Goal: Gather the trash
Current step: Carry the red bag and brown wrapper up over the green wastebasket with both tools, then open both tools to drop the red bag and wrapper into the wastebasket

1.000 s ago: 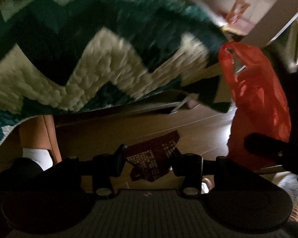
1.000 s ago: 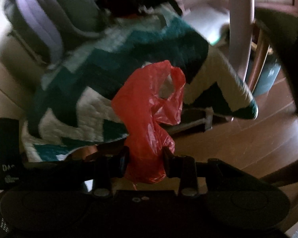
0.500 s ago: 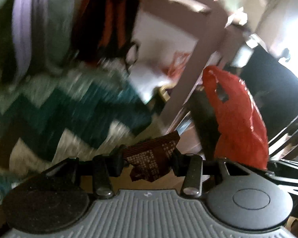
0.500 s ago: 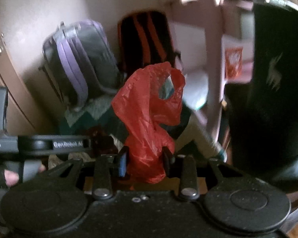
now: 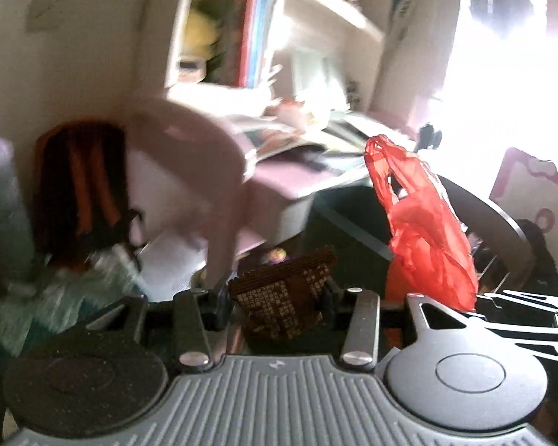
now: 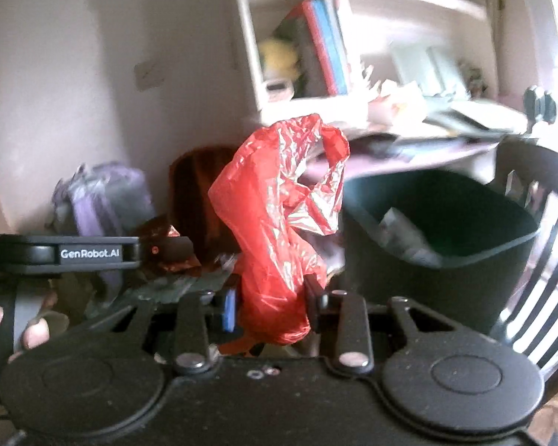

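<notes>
left claw: clamped on a brown printed foil wrapper | right claw: clamped on a crumpled red plastic bag, held up | dark round bin: just beside the bag, paper inside

My left tongs pinch a crumpled brown foil wrapper printed with small pale lettering; it stands up between the fingertips, its ridged top edge tilted to the right. My right tongs clamp the lower part of a thin, crinkled, glossy red plastic bag, which rises upright above the fingers with one handle loop open at the top. In the left view the same bag stands just right of the wrapper, not touching it.
</notes>
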A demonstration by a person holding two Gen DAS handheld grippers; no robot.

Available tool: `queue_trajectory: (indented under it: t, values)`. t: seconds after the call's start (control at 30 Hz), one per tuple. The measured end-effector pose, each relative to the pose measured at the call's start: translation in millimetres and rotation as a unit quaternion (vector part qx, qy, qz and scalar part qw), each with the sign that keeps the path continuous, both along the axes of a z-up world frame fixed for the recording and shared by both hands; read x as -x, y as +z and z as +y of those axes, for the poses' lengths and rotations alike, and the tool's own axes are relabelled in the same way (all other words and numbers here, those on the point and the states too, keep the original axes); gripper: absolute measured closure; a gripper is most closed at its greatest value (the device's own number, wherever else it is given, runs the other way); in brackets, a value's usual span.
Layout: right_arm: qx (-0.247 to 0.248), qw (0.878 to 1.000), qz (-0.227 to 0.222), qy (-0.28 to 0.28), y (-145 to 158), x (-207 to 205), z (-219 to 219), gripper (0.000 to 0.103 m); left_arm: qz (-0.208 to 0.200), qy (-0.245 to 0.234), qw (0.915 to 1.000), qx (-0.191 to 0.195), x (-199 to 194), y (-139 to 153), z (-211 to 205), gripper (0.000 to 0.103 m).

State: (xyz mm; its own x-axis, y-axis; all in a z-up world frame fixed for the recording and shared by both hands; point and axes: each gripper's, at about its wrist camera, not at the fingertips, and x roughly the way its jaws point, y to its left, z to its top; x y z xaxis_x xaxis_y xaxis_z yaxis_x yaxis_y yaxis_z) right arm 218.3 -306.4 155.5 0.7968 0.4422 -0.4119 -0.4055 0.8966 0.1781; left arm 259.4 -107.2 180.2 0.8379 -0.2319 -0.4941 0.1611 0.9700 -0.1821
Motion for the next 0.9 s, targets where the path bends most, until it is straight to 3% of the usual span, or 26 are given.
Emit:
queue_trajectory:
  t: [0.2,0.4,0.67,0.9]
  values:
    - [0.011,0.999,-0.029,-0.036,32.2,-21.6,-41.8,0.069,-0.010,-0.048,0.9987,-0.015,-35.3,29.3,-57.1,0.058]
    - [0.043,0.996,-0.032,-0.076,38.2,-55.6,-70.8,0.069,0.011,-0.078,0.9968,-0.016,-75.5,33.9,-107.3,0.058]
    - [0.080,0.991,0.001,-0.109,15.8,-106.7,-96.7,0.069,0.050,-0.085,0.9935,-0.057,-130.8,10.1,-151.2,0.058]
    - [0.131,0.986,0.075,-0.077,-3.5,-149.5,-105.6,0.069,0.089,-0.102,0.9872,-0.085,-163.4,-19.5,-172.3,0.058]
